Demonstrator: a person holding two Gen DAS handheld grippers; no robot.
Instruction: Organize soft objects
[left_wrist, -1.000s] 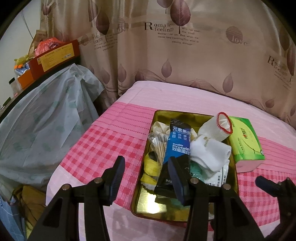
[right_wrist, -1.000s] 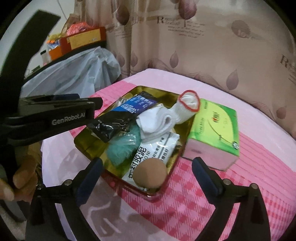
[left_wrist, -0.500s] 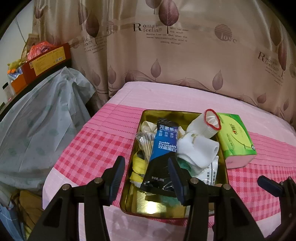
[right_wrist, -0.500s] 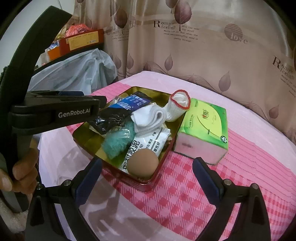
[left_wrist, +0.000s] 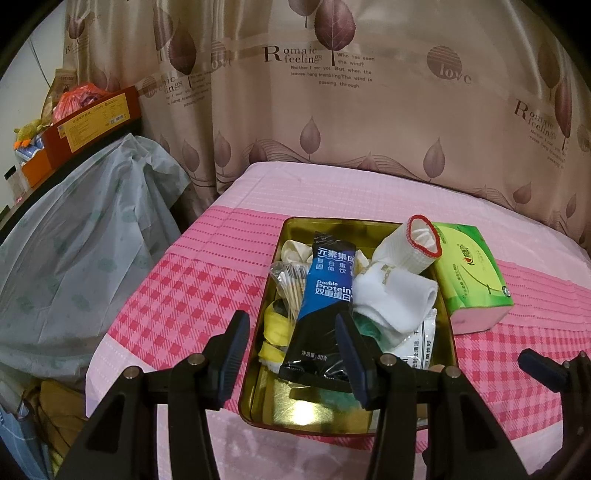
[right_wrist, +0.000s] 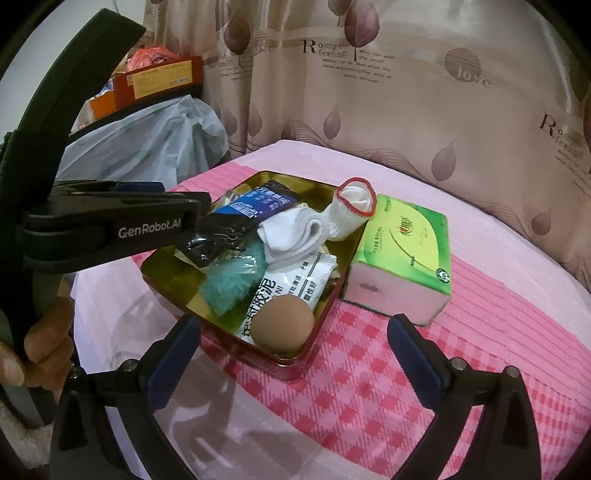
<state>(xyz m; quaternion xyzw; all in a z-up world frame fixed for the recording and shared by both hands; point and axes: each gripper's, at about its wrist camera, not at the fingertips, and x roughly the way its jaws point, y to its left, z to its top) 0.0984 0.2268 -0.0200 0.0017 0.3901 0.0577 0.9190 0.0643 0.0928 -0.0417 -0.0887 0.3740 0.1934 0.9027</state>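
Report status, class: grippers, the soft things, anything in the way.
Left gripper open, empty, over the tin's near end. Right gripper opening, empty. Socks and pouch piled in tin. Tissue pack beside it.

— Inspector: Access to the gold tin (left_wrist: 452, 332)?

— Assistant: Crowded. A black-and-blue sachet (left_wrist: 325, 295), white socks (left_wrist: 395, 295) and a brown ball (right_wrist: 283, 322) fill it; only its lower-left corner shows bare metal.

— Inspector: Right side?

— Assistant: The green tissue pack (left_wrist: 471, 280) stands against the tin's right wall.

— Inspector: Open room?

— Assistant: Checked cloth (left_wrist: 192, 295) at frame centre-left lies bare; the curtain (left_wrist: 369, 122) closes the top.
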